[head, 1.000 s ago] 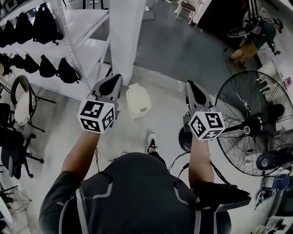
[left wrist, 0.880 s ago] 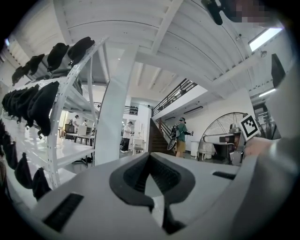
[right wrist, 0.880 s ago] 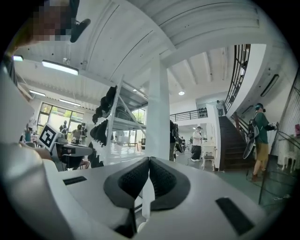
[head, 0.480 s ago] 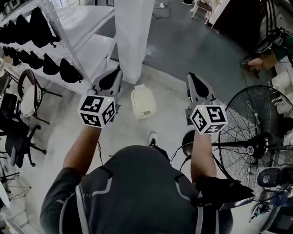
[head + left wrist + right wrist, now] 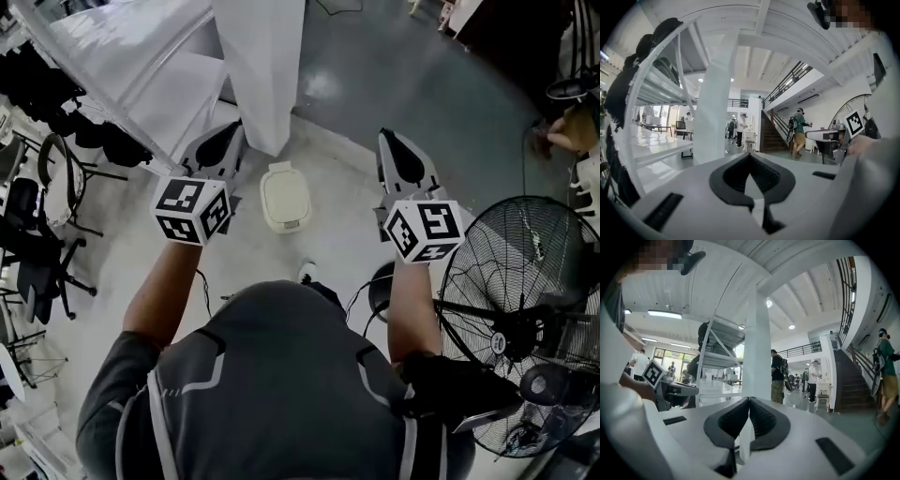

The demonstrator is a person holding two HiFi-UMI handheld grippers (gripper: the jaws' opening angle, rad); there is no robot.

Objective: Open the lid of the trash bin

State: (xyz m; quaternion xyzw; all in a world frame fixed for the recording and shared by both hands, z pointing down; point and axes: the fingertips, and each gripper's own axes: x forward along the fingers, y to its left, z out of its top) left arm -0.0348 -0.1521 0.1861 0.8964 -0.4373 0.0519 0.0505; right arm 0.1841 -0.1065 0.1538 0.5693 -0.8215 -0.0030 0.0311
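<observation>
The cream trash bin stood on the pale floor just in front of the foot of a white pillar, with its lid down and flat. In the head view it lay between the two grippers, ahead of the person's shoe, and neither gripper touched it.

The left gripper was held in the air to the left of the bin, pointing forward toward the pillar and the white shelf rack beside it. The left gripper view showed its dark pads pressed together at the tips, with nothing between them. The bin did not show in that view at all — only the pillar, the rack and people standing far across the hall.

The right gripper was held at much the same height, to the right of the bin and well apart from the left one. Its jaws were also closed tip to tip on nothing, and its own view likewise looked out over the hall and missed the bin.

A large standing fan stood on the floor to the person's right, near the right arm. Dark office chairs stood at the left edge of the head view.
</observation>
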